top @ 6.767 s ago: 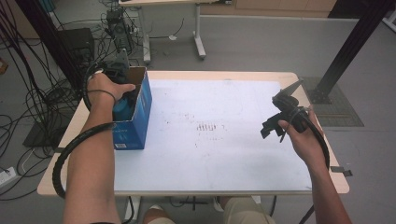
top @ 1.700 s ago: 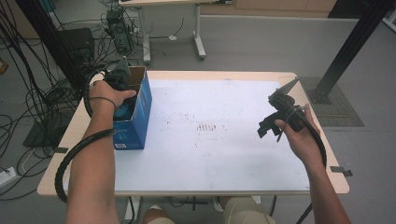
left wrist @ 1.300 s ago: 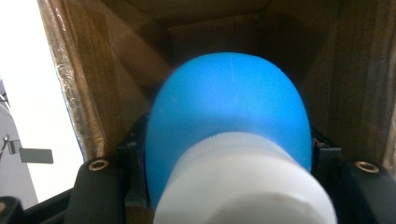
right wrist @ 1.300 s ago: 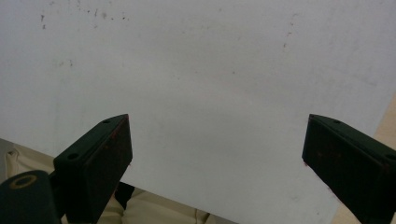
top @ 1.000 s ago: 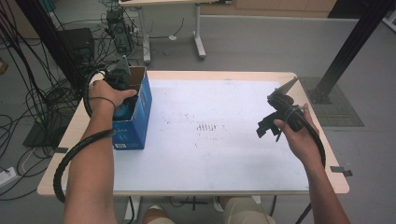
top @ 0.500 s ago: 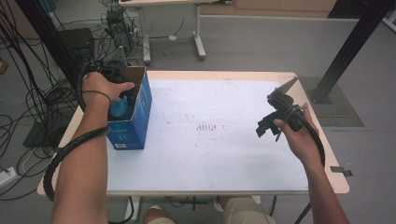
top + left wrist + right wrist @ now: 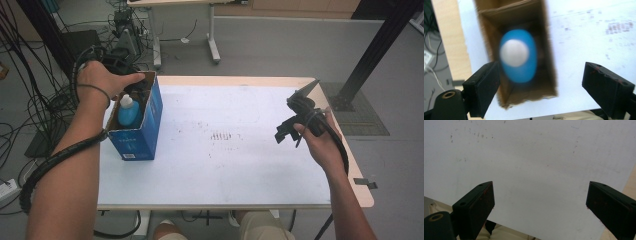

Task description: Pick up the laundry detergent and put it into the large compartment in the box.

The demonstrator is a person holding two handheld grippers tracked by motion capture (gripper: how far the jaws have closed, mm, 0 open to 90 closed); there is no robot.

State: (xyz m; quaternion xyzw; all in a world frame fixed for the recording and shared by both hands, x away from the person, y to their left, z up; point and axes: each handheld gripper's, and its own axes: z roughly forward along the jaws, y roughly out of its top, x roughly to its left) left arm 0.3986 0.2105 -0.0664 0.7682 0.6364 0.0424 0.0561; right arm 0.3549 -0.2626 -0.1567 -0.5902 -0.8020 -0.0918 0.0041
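Up and back went the left hand [image 7: 102,80] since a moment ago: it now sits above the far end of the blue cardboard box [image 7: 145,127], and the bottle inside can be seen again from the high view. Before, the hand was lower over the box and hid most of it. The right hand [image 7: 320,145] has hardly moved at all.

The left gripper [image 7: 541,80] points down into the open top of the box. Its two black jaws are spread wide apart, one by each long side of the box, and they are not pinching anything. Between them, down in the box, stands a blue bottle [image 7: 520,58] with a round white cap [image 7: 514,52]. It looks blurry in the left gripper view. From the high view the bottle [image 7: 128,111] stands upright in the box, near the end that is farther from the person.

The box stands on the left part of the white table top [image 7: 235,150], close to its left edge. Some small dark marks [image 7: 222,136] are on the table near the middle.

The right gripper [image 7: 540,202] is held above the right side of the table, well apart from the box. Its jaws are also spread wide, with nothing between them but bare white table below. From the high view, the right gripper [image 7: 287,130] points toward the middle of the table.
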